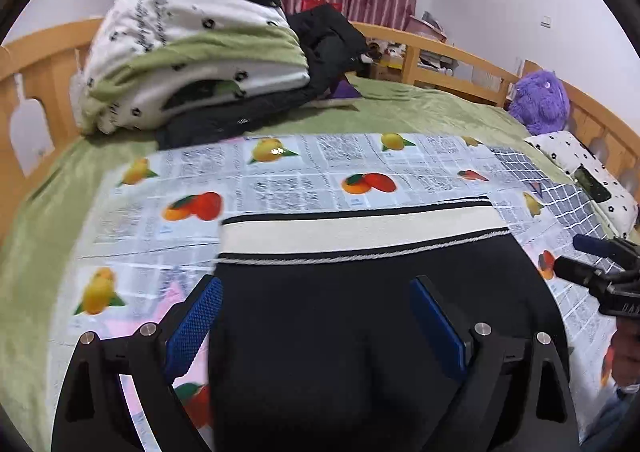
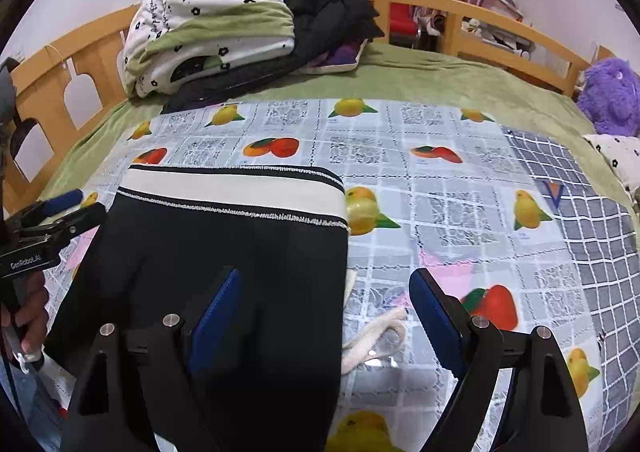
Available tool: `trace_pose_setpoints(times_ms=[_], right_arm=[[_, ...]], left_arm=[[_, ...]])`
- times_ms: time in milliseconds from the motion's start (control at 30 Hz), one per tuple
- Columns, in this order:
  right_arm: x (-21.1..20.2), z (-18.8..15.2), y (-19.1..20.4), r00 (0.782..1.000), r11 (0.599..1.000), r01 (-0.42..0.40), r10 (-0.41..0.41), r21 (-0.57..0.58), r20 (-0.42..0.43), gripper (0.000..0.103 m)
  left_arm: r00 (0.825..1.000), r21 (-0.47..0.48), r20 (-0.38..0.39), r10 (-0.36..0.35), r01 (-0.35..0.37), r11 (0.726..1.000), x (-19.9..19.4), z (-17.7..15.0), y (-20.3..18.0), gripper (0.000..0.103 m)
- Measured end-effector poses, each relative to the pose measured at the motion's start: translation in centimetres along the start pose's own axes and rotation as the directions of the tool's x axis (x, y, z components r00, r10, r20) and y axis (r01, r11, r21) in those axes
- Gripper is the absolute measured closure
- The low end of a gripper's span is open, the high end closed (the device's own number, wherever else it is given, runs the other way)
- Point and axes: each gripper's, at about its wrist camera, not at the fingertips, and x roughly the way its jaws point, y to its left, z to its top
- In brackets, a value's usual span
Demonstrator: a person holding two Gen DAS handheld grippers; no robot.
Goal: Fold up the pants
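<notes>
Black pants (image 1: 360, 332) with a cream, black-edged waistband (image 1: 360, 230) lie flat on a fruit-printed cloth (image 1: 280, 176) on the bed. My left gripper (image 1: 316, 282) hovers open over their middle, its blue pads wide apart and not pressing the fabric. In the right wrist view the pants (image 2: 224, 252) fill the lower left. My right gripper (image 2: 325, 274) stands open astride their right edge, one finger over the black fabric and the other over the cloth. A cream drawstring (image 2: 376, 336) trails out beside that edge. Each gripper shows in the other's view: right gripper (image 1: 568, 252), left gripper (image 2: 88, 203).
A folded white-and-green quilt (image 1: 192, 48) and a black jacket (image 1: 328, 40) are piled at the bed's far left. A purple plush toy (image 1: 540, 100) and a spotted pillow (image 1: 576, 168) lie at the right. Wooden rails (image 2: 500, 24) ring the bed. A hand (image 2: 28, 316) holds the left gripper.
</notes>
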Motion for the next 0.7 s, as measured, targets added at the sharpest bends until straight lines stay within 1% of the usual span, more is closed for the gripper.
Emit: trace_pose_setpoints(times_ms=[133,200,233,267,300,333,367,433,500,567,600,667,700], right_arm=[[-1.0,-1.4,-0.4,1.0,0.999,0.015,-0.015,0.042,-0.001,0.017],[-1.4,-2.2,-0.7,0.999,0.997,0.03,-0.031,0.065,0.008,0.018],[-1.8,-2.8,-0.9,0.999,0.996,0.046,-0.048,0.08,0.02,0.019],[-2.2,-3.3,-1.0,0.998,0.995,0.046,-0.049,0.089,0.027,0.023],[-2.2,-3.6,-1.0,0.999,0.995,0.038,-0.04,0.089,0.02,0.028],[-2.3,-4.0,-0.9,0.999,0.996,0.033,-0.034,0.081,0.008,0.031],[-2.3,-4.2,-0.8,0.999,0.997,0.032,-0.032,0.075,0.001,0.036],[-2.4,-5.0,-0.4,0.999,0.998,0.026,-0.025,0.052,-0.02,0.043],[-2.1,-5.9,0.4,0.998,1.0,-0.006,0.006,0.007,-0.066,0.049],[-2.0,-6.7,1.0,0.996,1.0,-0.02,0.018,-0.015,-0.082,0.049],[-1.9,-7.1,1.5,0.996,0.999,-0.021,0.018,-0.031,-0.091,0.049],[-1.5,-7.9,2.3,0.993,0.999,-0.024,0.018,-0.049,-0.115,0.049],[-1.0,-8.4,2.7,0.99,0.999,-0.024,0.017,-0.048,-0.141,0.049]], left_arm=[[0.999,-0.036,-0.039,0.005,-0.007,0.999,-1.4,-1.1,1.6,0.01],[0.999,-0.063,-0.052,-0.004,0.001,0.998,-2.3,-1.9,2.7,0.01],[0.998,-0.081,-0.065,-0.016,0.01,0.997,-2.7,-2.5,3.3,0.01],[0.996,-0.09,-0.081,-0.028,0.021,0.996,-2.8,-3.0,3.8,0.01],[0.993,-0.085,-0.106,-0.042,0.033,0.996,-3.1,-3.8,4.2,0.01],[0.992,-0.075,-0.116,-0.044,0.035,0.997,-3.4,-4.5,4.3,0.01],[0.991,-0.061,-0.123,-0.043,0.036,0.998,-4.0,-5.3,4.5,0.01],[0.991,-0.027,-0.128,-0.043,0.04,0.999,-5.1,-6.6,4.5,0.01],[0.991,0.02,-0.124,-0.043,0.046,0.999,-6.4,-7.9,4.6,0.01],[0.991,0.085,-0.126,-0.046,0.057,0.995,-8.0,-9.5,4.7,0.01],[0.989,0.096,-0.134,-0.062,0.076,0.992,-8.7,-10.3,4.9,0.01],[0.98,0.081,-0.155,-0.125,0.139,0.987,-9.5,-11.5,5.4,0.01],[0.973,0.062,-0.164,-0.16,0.172,0.983,-9.8,-12.5,5.7,0.01]])
